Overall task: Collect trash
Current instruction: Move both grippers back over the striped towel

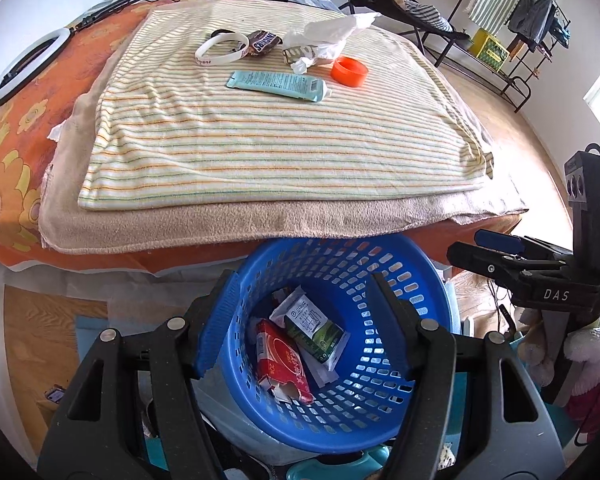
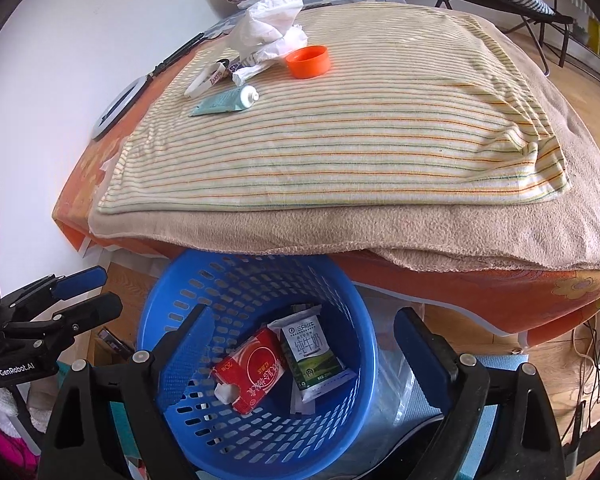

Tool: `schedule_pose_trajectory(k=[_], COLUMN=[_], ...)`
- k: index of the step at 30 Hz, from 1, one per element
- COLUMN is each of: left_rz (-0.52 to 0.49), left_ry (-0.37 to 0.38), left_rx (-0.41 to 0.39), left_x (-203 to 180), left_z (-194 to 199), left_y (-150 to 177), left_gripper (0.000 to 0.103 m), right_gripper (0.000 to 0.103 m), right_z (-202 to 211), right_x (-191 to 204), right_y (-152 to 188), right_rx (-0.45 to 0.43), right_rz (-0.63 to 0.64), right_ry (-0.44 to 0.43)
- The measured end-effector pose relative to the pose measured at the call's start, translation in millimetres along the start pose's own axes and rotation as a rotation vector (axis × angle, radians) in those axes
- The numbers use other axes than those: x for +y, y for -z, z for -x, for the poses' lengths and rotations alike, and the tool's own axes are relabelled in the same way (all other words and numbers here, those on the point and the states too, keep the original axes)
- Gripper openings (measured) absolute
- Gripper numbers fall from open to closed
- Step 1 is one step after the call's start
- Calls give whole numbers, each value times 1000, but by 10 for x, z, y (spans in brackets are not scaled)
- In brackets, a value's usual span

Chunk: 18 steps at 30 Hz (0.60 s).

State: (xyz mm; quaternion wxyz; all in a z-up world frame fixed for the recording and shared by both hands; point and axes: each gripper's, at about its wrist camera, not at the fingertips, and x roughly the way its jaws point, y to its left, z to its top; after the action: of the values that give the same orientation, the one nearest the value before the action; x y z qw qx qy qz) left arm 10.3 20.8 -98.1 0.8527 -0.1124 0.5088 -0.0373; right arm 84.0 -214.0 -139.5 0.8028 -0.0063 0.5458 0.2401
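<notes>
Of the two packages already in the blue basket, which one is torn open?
The red carton: its corner is ripped open, while the green-and-white milk pouch beside it looks sealed.

The left gripper [image 1: 304, 320], jaws spread and empty, hangs over a blue basket [image 1: 432, 292] holding a red carton [image 1: 284, 360] and a milk pouch [image 1: 316, 328]. On the striped towel [image 1: 260, 152] beyond lie a teal tube [image 1: 276, 85], orange cap [image 1: 349, 72] and crumpled tissue [image 1: 328, 38]

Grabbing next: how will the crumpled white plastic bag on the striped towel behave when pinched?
The crumpled white plastic bag looks thin, so probably floppy and light, collapsing between fingers. It touches the orange round cap, which might get nudged and roll.
</notes>
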Motion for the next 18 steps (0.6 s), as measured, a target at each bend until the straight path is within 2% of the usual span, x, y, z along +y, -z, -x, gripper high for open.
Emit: schedule_pose_trajectory(k=[7, 12, 18], left_rz=[32, 36, 25], left_ry=[-3, -8, -53], left_rx=[-56, -77, -100], left_x=[103, 174, 319], left_z=[128, 169, 125], left_y=[-380, -640, -1023], left_gripper=[67, 67, 67], right_gripper=[93, 93, 93], right_z=[130, 222, 308], right_x=[-9, 55, 171], right_y=[-268, -527, -917], right_rx=[-48, -87, -157], right_rz=[-38, -19, 27], right_ry=[-34, -46, -52])
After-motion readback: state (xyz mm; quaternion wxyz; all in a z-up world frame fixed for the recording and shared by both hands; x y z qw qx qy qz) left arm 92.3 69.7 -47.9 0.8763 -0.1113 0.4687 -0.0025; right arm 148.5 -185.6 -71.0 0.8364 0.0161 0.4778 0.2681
